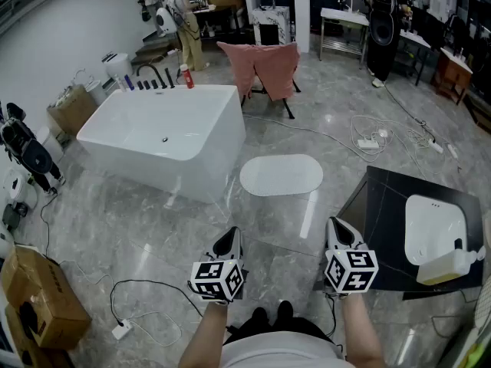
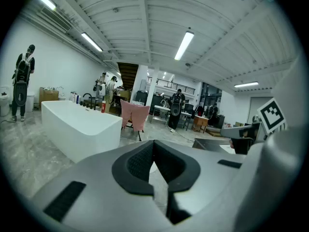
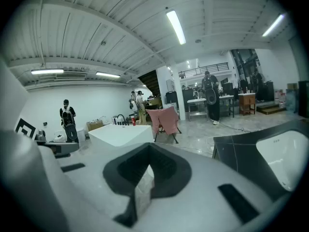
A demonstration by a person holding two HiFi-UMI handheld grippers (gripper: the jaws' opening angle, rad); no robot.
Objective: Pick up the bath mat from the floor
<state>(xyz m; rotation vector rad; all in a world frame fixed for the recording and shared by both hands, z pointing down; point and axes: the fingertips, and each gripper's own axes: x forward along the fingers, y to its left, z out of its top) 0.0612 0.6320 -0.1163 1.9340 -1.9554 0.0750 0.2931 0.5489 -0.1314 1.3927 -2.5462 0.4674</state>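
The bath mat (image 1: pixel 281 175) is a white oval lying flat on the grey marble floor, just right of the bathtub's near corner. Both grippers are held low in front of me, short of the mat and apart from it. My left gripper (image 1: pixel 229 239) points toward the mat's left end, its jaws shut with nothing between them. My right gripper (image 1: pixel 337 227) sits level with it to the right, also shut and empty. In the left gripper view the dark pads (image 2: pixel 140 166) meet in a closed V. The right gripper view shows its pads (image 3: pixel 164 170) closed the same way.
A white bathtub (image 1: pixel 161 136) stands left of the mat. A pink cloth hangs over a rack (image 1: pixel 265 67) behind it. A black panel with a white basin (image 1: pixel 433 228) lies at the right. Cables (image 1: pixel 368 136) trail across the floor. A cardboard box (image 1: pixel 34 297) sits near left.
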